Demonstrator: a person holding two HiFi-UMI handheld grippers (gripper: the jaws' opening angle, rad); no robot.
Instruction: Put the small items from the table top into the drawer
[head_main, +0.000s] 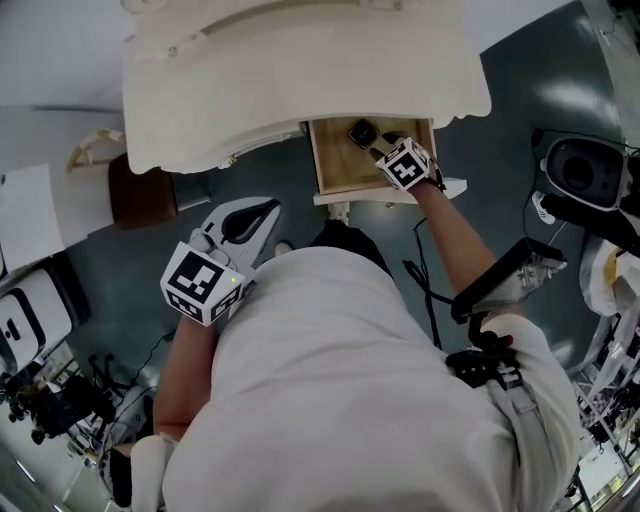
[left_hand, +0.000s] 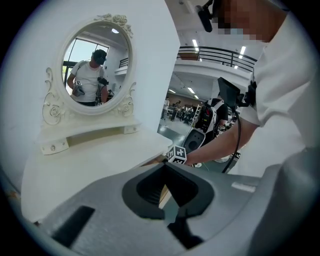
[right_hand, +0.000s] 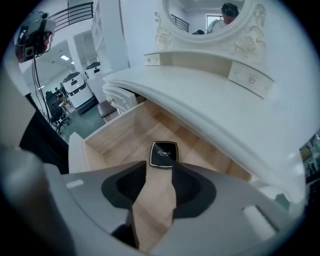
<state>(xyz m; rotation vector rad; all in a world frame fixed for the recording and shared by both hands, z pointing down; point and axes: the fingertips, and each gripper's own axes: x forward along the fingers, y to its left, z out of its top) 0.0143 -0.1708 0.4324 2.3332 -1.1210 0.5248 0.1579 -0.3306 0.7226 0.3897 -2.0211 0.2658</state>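
down at seven o'clock, left gripper (head_main: 262, 214): jaws closed on nothing, held back short of the tabletop (head_main: 300, 80), likely idle.
right gripper (right_hand: 161, 176): arm stretched toward one o'clock, pointing steeply into the drawer (head_main: 322, 160); jaws half apart, empty.
compact (right_hand: 164, 154): flat on the drawer floor just past the tips, apparently delivered.
drawer: open under the tabletop's twelve o'clock overhang to take items.
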